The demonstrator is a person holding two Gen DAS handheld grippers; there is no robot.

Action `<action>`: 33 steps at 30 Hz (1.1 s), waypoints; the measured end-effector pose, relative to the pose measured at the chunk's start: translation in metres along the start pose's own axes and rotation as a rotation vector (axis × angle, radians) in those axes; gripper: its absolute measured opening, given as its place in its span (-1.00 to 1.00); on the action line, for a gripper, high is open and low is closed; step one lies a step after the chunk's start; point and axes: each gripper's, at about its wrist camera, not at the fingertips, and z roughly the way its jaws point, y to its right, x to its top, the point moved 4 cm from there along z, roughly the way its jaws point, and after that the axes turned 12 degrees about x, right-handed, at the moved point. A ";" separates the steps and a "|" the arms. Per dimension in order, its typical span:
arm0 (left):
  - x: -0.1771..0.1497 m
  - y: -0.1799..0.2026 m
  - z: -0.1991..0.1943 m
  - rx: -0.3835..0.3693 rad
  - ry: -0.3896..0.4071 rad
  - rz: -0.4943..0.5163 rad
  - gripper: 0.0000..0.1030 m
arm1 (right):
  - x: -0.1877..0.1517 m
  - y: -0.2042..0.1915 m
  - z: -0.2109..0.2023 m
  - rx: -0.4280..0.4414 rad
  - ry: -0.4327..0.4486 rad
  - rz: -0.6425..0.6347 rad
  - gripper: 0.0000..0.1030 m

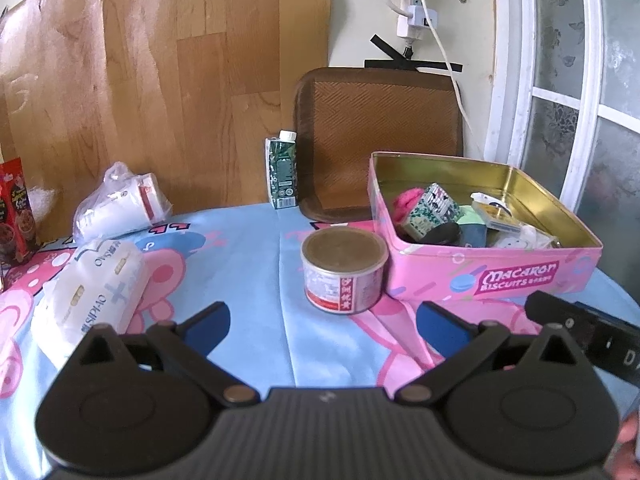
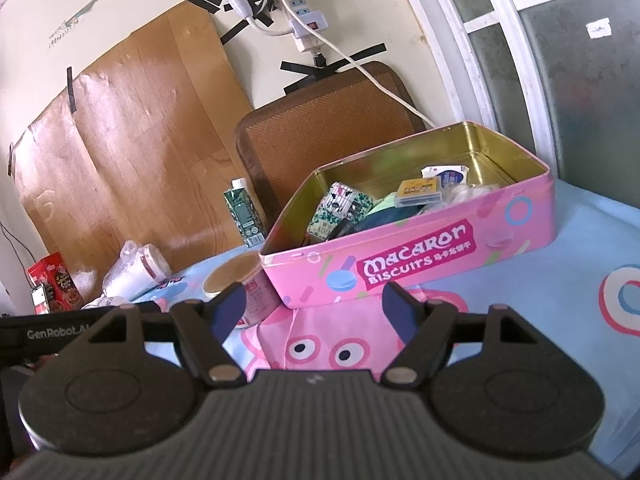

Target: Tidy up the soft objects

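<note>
Both claws hang wide and empty above the worktop (image 1: 256,248), which wears a blue cloth printed with pink cartoon pigs. Left claw (image 1: 322,322) has its blue pads spread apart with nothing between them; right claw (image 2: 314,312) is likewise spread, gripping nothing.

Ahead of the left claw stands a short round can (image 1: 343,270) with a red and white label, just beside the front left corner of the pink biscuit tin (image 1: 496,272). That tin is lidless and already holds a jumble: a pink soft item (image 1: 406,204), a patterned small carton (image 1: 432,208), dark cloth pieces and some small packets. From the right wrist view the can (image 2: 240,286) sits partly behind the left pad, and the tin's long printed side (image 2: 416,264) faces the claw.

To the left lies a white tissue pack (image 1: 90,298), near the left claw's finger. Farther back rests a white plastic bag (image 1: 120,206) with something rolled inside, well apart from the tin. A green drink carton (image 1: 282,172) stands upright at the worktop's rear edge beside a brown woven chair back (image 1: 384,136). A red snack box (image 1: 14,212) stands at the far left.
</note>
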 end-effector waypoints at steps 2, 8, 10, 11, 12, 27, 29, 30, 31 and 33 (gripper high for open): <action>0.000 0.001 0.000 0.006 0.002 0.009 0.99 | 0.000 0.000 0.000 0.000 0.001 -0.001 0.50; -0.002 0.004 0.001 0.002 -0.008 0.022 0.99 | 0.000 0.001 0.000 0.001 -0.004 0.004 0.50; -0.002 0.004 0.002 0.002 -0.011 0.024 0.99 | 0.000 0.001 0.000 0.002 -0.005 0.005 0.50; -0.002 0.004 0.002 0.002 -0.013 0.024 0.99 | 0.000 0.001 0.000 0.001 -0.005 0.005 0.50; -0.002 0.005 0.003 0.001 -0.015 0.024 0.99 | -0.001 0.001 0.000 0.001 -0.005 0.006 0.50; -0.005 0.006 0.008 0.007 -0.039 0.032 0.99 | -0.001 0.003 0.000 0.002 -0.005 0.011 0.51; -0.005 0.006 0.007 0.008 -0.037 0.036 0.99 | -0.001 0.004 0.000 0.002 -0.005 0.012 0.51; -0.005 0.006 0.007 0.009 -0.036 0.038 0.99 | -0.001 0.004 0.000 0.003 -0.005 0.012 0.51; -0.005 0.006 0.007 0.008 -0.035 0.039 0.99 | -0.002 0.004 0.000 0.003 -0.006 0.012 0.51; -0.005 0.007 0.007 0.008 -0.034 0.042 0.99 | -0.001 0.004 0.000 0.003 -0.005 0.011 0.51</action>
